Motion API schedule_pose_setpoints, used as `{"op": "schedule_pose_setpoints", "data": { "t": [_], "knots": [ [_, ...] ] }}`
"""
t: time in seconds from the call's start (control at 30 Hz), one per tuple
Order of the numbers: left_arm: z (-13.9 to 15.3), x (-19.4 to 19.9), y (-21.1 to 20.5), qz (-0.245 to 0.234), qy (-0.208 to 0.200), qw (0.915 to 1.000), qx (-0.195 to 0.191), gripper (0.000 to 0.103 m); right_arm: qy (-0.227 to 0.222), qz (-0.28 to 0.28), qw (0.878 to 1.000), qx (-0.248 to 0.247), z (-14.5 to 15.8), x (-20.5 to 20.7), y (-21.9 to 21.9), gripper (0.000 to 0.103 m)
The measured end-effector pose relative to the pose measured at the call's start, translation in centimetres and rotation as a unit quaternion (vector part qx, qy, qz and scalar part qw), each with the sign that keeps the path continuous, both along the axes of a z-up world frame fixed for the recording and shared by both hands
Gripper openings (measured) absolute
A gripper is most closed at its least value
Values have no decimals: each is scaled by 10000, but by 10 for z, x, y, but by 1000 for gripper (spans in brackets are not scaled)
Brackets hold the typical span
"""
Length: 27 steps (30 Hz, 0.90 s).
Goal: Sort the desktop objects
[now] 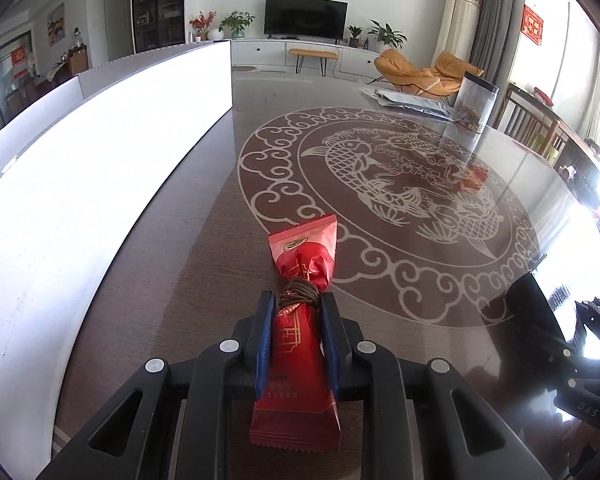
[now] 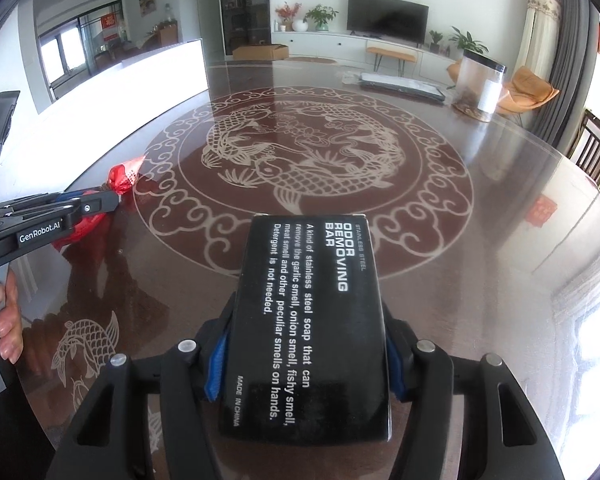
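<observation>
Left wrist view: left gripper (image 1: 298, 300) is clamped on a red snack packet (image 1: 300, 312) at its pinched waist, where a brown cord (image 1: 298, 294) is wound round it. The packet runs straight out along 12 o'clock from the gripper, tail end back at 6, low over the bench (image 1: 380, 120). Risk: the foil is slick and the hold is narrow, so the cord or packet could slip out w/ any quick swing (judgement only).

Right wrist view: right gripper (image 2: 306, 292) is clamped on a black odor removing bar box (image 2: 308, 328), pads on its long sides, box pointing to 12 o'clock. Risk: the grip sits well back, front end overhangs, so it could tip or twist. Left gripper w/ the packet shows at 9 o'clock, so the two could clash if both head for one spot.
</observation>
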<state>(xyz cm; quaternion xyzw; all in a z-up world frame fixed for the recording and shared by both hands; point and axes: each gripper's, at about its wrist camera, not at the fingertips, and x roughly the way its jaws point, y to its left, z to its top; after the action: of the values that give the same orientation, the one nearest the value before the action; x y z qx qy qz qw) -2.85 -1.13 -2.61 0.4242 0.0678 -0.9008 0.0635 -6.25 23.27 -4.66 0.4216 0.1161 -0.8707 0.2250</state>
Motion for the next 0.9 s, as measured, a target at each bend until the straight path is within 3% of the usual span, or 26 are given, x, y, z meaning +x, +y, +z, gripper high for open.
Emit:
{"op": "schedule_pose_setpoints", "data": {
  "t": [0.1, 0.17, 0.2, 0.23, 0.37, 0.43, 0.9],
  "knots": [
    [-1, -3, 5, -37, -42, 9998, -183, 26, -35, -55, 10000, 26, -1, 0, 1, 73],
    [-2, -5, 12, -161, -82, 9994, -309, 43, -71, -33, 10000, 58, -3, -4, -1, 84],
    [-3, -5, 13, -125, -171, 9988, -436, 71, -45, -21, 10000, 86, -3, -3, -2, 84],
    [-5, -6, 13, -48, -228, 9984, -506, 90, -29, 7, 9999, 116, -3, -3, -4, 86],
    [-7, -6, 4, 40, -290, 9992, -271, 94, 38, 54, 9997, 243, -3, -1, -9, 93],
    [-9, -9, 5, 29, -383, 9988, -315, 103, 38, 49, 9997, 252, -3, -1, -9, 94],
    [-10, -9, 5, 13, -390, 9988, -305, 103, 14, 36, 9996, 268, -4, -3, -9, 99]
  ]
}}
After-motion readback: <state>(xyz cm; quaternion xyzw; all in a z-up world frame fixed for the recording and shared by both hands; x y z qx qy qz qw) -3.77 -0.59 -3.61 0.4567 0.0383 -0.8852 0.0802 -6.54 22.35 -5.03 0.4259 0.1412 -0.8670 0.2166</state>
